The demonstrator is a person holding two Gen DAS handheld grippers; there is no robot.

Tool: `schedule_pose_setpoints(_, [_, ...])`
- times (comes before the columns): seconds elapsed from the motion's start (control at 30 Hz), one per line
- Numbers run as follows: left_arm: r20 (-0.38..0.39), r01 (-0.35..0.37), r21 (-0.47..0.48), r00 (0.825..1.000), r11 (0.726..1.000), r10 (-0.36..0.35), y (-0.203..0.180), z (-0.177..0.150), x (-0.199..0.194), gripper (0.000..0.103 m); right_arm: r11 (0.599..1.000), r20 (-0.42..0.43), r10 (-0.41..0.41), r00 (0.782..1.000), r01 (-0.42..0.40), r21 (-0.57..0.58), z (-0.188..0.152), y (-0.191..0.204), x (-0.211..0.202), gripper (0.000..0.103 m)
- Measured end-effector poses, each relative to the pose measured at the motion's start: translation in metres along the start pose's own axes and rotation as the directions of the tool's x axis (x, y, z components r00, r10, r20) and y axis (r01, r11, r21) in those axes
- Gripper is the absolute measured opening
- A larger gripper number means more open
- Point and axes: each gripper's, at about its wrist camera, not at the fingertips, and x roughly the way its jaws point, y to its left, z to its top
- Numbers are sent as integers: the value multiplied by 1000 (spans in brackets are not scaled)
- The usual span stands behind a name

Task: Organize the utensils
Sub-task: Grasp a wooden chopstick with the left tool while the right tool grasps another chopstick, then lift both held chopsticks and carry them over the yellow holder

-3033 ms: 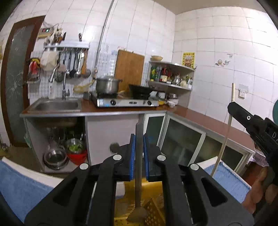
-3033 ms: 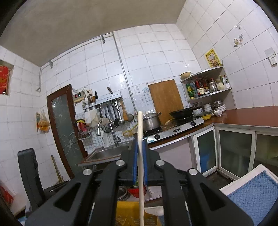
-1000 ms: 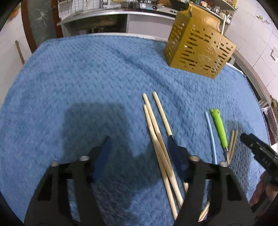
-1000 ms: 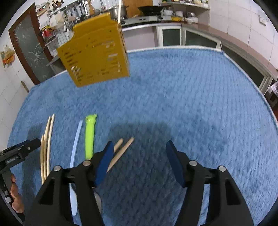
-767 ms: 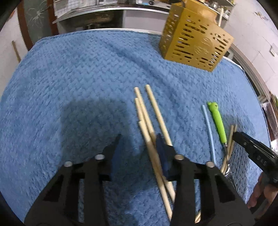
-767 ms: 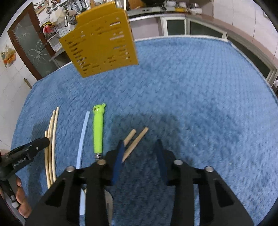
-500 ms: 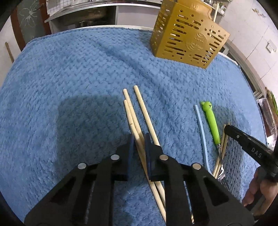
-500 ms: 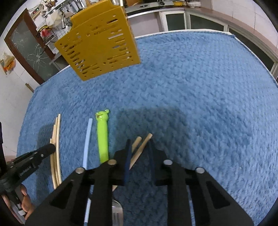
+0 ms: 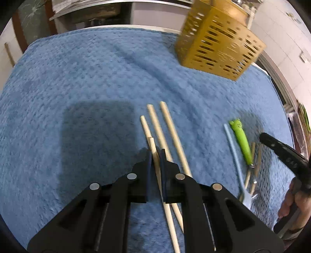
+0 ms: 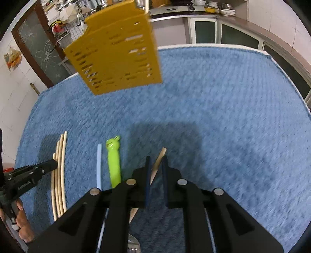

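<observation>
Left claw [image 9: 155, 155] clamped on one chopstick [image 9: 153, 148], its long axis running straight ahead between the jaws. Right claw [image 10: 155, 161] narrowed around a darker chopstick [image 10: 158, 161]; firm contact cannot be told. Holder [image 9: 217, 46] lies ahead-right of the left claw.

A home kitchen is seen here. White wall tiles [image 10: 11, 93], a tap [image 10: 78, 16] with hanging utensils, and a stove [image 10: 175, 8] on the counter are made out behind. Glass-fronted cabinets [image 10: 204, 34] are spotted beneath.
</observation>
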Motion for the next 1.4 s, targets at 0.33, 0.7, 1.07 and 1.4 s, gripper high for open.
schedule_pose_setpoints(0.33, [6,-32,-20,999,999,33,22,29,7,6,992,-68,-96,993,89,-94,29,-14,28,11])
schedule_pose_setpoints(0.7, [-20,-23,-21,1000,1000,23,25,40,15,6,990,-119,-117,986,107,-87,36,-13,40,10])
schedule_pose_setpoints(1.07, [100,33,-17,994,999,-31,18,47,-28,4,1000,95,20,995,-21,9,43,-41,-4,8])
schedule_pose_setpoints(1.4, [237,73,39,968,997,-80,-6,53,-79,4,998,347,61,936,-59,-17,45,-30,-80,6])
